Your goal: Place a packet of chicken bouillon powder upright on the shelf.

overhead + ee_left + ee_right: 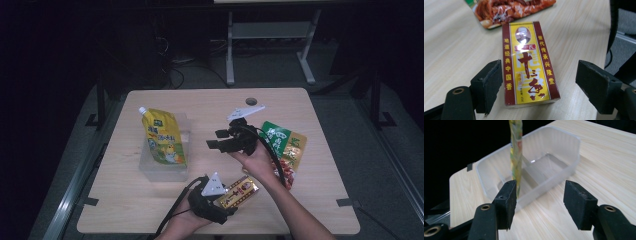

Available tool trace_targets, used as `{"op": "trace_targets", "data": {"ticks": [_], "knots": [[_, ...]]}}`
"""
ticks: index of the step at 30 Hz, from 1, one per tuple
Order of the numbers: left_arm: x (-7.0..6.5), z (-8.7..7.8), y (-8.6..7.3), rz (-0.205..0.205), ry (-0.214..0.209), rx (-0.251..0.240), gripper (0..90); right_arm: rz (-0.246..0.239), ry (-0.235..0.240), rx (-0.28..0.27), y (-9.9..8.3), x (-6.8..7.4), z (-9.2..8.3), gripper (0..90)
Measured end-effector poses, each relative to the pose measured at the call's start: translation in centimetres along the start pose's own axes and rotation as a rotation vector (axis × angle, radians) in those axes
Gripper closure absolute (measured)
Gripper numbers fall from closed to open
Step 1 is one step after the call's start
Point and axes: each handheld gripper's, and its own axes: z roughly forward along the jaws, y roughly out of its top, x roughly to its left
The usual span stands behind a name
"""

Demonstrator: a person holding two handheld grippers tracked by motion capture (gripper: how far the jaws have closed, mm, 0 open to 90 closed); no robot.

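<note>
A yellow and red box (pixel 530 65) with Chinese print lies flat on the table, between the jaws of my left gripper (pixel 541 85). That gripper is open, and its right pad stands well off the box. In the high view this gripper (pixel 227 202) is near the front edge, with the box (pixel 240 192) just right of it. My right gripper (pixel 216 138) is open and empty at mid-table, and it points left at a clear plastic tub (pixel 165 167). A yellow spout pouch (pixel 162 137) stands in the tub. The right gripper view shows the pouch (pixel 515 152) edge-on inside the tub (pixel 571 157).
A green and red snack bag (pixel 285 147) lies flat at the right of the table, and its near end (pixel 509 10) is just beyond the box. A small round hole (pixel 251 101) sits near the far edge. Table legs stand on the floor behind.
</note>
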Motion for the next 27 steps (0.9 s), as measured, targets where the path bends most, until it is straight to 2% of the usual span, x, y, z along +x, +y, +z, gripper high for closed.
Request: {"op": "trace_targets", "data": {"ticks": [5, 7, 15, 16, 21, 27], "knots": [[-0.2, 0.9, 0.1, 0.017, 0.012, 0.038, 21.5, 0.026, -0.024, -0.005, -1.5, -0.9, -1.6, 41.7], [-0.2, 1.2, 0.0, 0.037, 0.026, 0.054, 21.4, 0.034, -0.031, 0.003, -2.0, -1.2, -2.2, 39.8], [-0.1, 1.2, -0.1, 0.041, 0.081, 0.057, 21.9, 0.056, -0.071, 0.008, -4.8, -1.8, -4.0, 36.4], [-0.1, 1.2, -0.1, 0.06, 0.094, 0.062, 21.9, 0.062, -0.071, 0.011, -5.1, -1.9, -4.1, 35.8], [-0.3, 1.6, -0.4, 0.056, 0.082, 0.09, 21.9, 0.088, -0.083, 0.01, -6.8, -2.3, -5.0, 34.7], [-0.5, 2.3, -0.5, 0.065, 0.098, 0.119, 23.5, 0.124, -0.096, -0.002, -8.7, -2.7, -6.0, 33.5]]}}
